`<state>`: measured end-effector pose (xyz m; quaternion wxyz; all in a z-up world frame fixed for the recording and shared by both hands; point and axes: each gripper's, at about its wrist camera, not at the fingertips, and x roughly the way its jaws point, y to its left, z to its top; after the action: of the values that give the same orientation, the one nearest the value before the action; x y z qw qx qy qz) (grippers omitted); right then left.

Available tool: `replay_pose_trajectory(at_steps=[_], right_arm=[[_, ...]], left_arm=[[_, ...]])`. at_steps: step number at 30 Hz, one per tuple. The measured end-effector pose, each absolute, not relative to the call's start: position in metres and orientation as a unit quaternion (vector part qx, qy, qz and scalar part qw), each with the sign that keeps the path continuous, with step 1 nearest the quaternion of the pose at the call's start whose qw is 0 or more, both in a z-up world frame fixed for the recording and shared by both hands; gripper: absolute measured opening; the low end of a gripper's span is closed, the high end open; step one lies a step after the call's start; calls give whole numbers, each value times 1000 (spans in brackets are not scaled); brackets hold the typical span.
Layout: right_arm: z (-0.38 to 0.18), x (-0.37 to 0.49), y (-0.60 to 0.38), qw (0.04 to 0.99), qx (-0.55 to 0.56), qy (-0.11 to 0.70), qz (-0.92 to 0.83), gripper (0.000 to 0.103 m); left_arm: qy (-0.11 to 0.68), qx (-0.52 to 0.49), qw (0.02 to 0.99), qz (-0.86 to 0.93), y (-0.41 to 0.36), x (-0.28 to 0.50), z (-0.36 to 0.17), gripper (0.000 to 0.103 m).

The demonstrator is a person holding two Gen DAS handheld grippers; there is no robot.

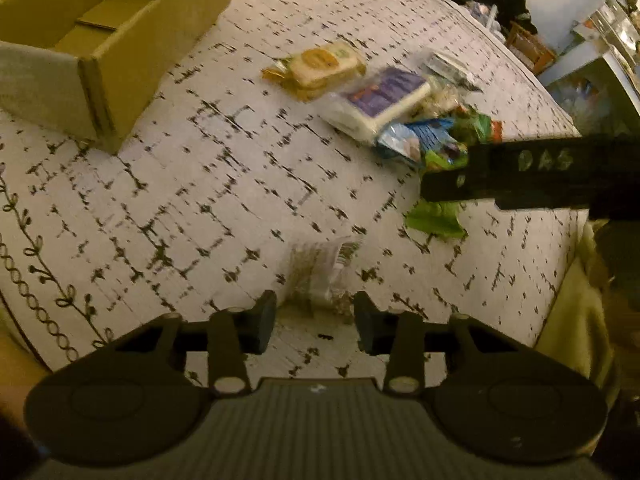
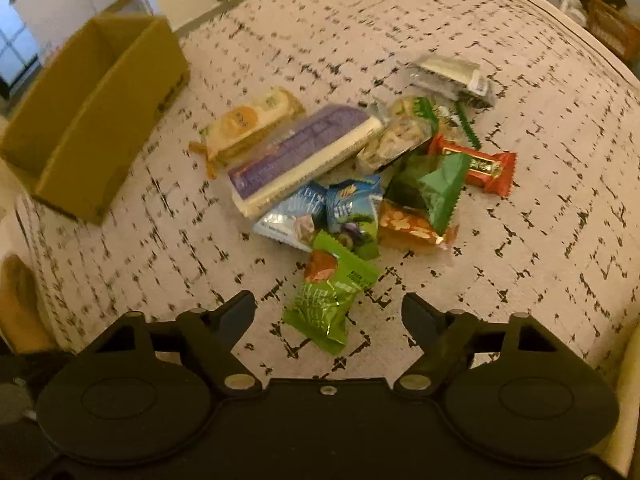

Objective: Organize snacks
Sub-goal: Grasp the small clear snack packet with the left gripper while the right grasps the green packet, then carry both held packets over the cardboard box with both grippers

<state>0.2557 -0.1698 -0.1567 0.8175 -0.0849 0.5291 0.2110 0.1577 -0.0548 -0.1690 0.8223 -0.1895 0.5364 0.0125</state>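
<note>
Packet (image 2: pixel 329 297) lies between right gripper's (image 2: pixel 328 312) parted jaws.

You have one cardboard box (image 2: pixel 92 128), far left of the right tool (image 2: pixel 328 316). Ahead of that tool you can count about eleven snack packets: one lime-green packet (image 2: pixel 326 300) between its fingers, and roughly ten in the heap (image 2: pixel 360 160) beyond (blur makes the overlapping ones hard to separate). One clear packet (image 1: pixel 320 272) lies just ahead of the left tool (image 1: pixel 315 320).
</note>
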Motion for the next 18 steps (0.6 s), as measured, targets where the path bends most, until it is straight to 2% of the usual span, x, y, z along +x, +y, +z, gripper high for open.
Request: replay_pose_trajectory(at_steps=[2, 3, 4, 5, 6, 18], right_arm=[[-163, 256, -166, 814, -101, 533, 208, 69], [-165, 256, -165, 813, -105, 535, 205, 60], [-168, 256, -165, 812, -108, 536, 203, 55], [-168, 255, -165, 814, -112, 533, 202, 41], [-166, 254, -166, 816, -113, 528, 204, 31], [-123, 228, -163, 844, -66, 471, 249, 30]], left_arm=[[532, -195, 824, 17, -50, 159, -165, 28], [530, -195, 825, 19, -48, 159, -163, 28], [528, -195, 826, 20, -47, 158, -162, 22], [527, -196, 827, 20, -46, 158, -161, 18], [526, -197, 827, 21, -44, 158, -161, 18], [495, -220, 840, 24, -29, 142, -146, 14]])
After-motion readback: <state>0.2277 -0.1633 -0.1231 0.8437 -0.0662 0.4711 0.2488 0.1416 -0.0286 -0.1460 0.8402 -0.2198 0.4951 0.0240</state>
